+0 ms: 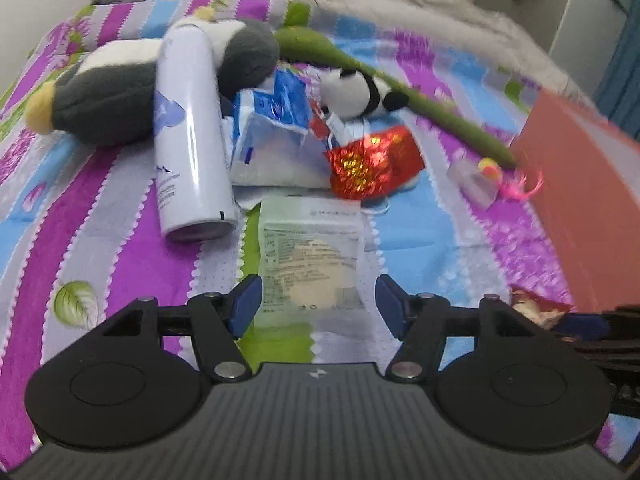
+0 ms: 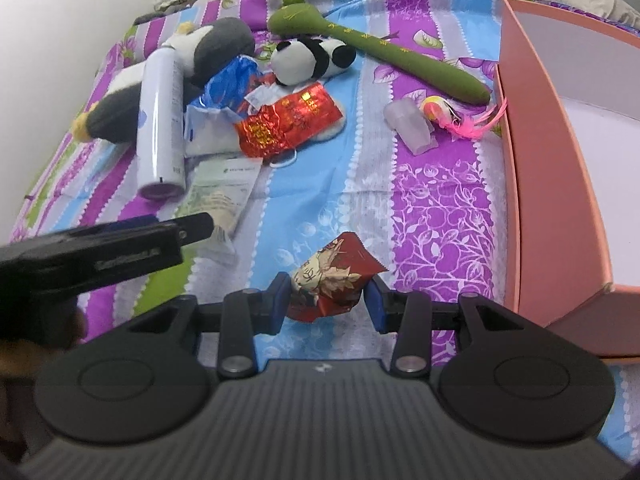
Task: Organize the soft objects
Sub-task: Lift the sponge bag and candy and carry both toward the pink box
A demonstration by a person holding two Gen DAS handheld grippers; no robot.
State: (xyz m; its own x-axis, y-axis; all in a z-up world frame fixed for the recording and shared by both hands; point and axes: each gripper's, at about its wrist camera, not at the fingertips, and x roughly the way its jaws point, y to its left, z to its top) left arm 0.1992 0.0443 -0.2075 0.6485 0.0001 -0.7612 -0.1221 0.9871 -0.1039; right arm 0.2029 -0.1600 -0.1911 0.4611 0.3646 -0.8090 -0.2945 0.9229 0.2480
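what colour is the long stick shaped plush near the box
Olive green with small yellow markings; the long plush shows best in the right wrist view.

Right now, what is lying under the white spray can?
The white spray can lies across the grey penguin plush, its base on the striped bedsheet. The part of the plush beneath it is covered.

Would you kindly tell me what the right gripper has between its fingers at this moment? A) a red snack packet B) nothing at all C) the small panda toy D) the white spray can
A: in the right wrist view the right gripper is closed on a crumpled red snack packet, while the panda toy and the spray can lie on the bedspread.
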